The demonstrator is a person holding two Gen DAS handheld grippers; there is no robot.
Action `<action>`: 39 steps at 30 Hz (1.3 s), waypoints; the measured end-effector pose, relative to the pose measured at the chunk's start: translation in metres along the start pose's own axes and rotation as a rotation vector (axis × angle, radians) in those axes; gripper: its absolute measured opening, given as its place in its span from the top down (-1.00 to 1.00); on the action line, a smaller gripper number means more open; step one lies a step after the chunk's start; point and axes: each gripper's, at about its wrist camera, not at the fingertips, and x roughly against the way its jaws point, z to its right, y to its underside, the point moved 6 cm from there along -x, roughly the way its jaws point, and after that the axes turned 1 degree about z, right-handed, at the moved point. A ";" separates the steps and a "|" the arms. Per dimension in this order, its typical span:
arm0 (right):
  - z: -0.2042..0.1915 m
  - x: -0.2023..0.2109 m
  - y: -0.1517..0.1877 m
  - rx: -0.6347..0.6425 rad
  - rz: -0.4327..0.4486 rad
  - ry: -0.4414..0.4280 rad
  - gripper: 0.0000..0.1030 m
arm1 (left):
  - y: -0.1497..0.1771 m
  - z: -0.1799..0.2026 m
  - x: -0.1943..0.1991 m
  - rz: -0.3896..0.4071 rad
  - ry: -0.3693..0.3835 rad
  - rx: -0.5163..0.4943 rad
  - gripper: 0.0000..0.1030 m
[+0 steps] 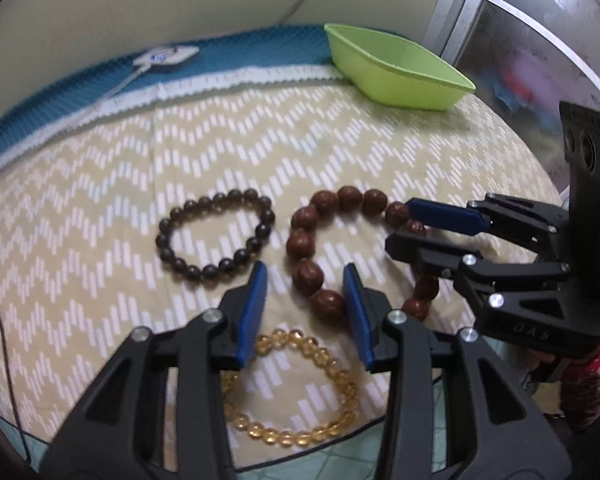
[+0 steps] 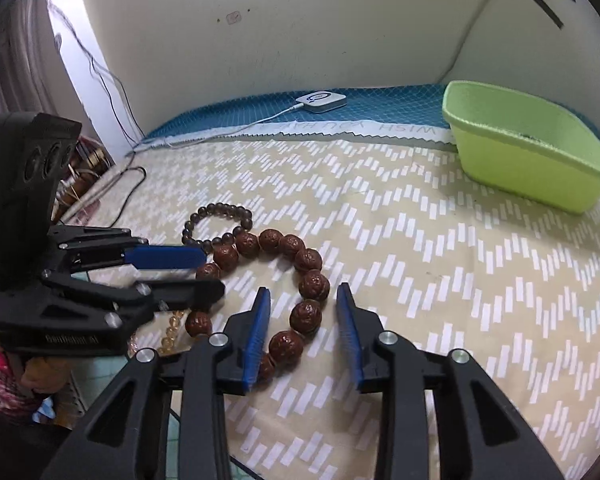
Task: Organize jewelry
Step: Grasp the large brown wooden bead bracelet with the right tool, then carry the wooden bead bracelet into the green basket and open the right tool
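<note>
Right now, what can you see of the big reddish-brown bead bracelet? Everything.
The reddish-brown bracelet is a loop of large, round, wrinkled beads that look like carved seeds or wood, strung close together. It lies flat on the zigzag-patterned cloth, beside the dark bead bracelet and above the amber one. Both open claws straddle its beads: the left claw on one side, the right claw on the opposite side. Neither has closed on it.

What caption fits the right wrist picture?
Open right gripper straddling brown bracelet, green bin behind.
</note>
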 end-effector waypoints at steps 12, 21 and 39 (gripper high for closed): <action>0.034 0.028 0.010 -0.028 0.054 0.067 1.00 | -0.016 0.041 -0.014 -0.040 0.127 -0.048 0.70; 0.078 0.068 -0.018 -0.103 0.160 0.058 1.00 | -0.072 0.077 -0.020 -0.027 0.191 -0.113 0.70; 0.229 0.046 -0.118 -0.366 0.311 0.264 0.98 | -0.231 0.060 -0.094 0.078 0.066 0.030 0.36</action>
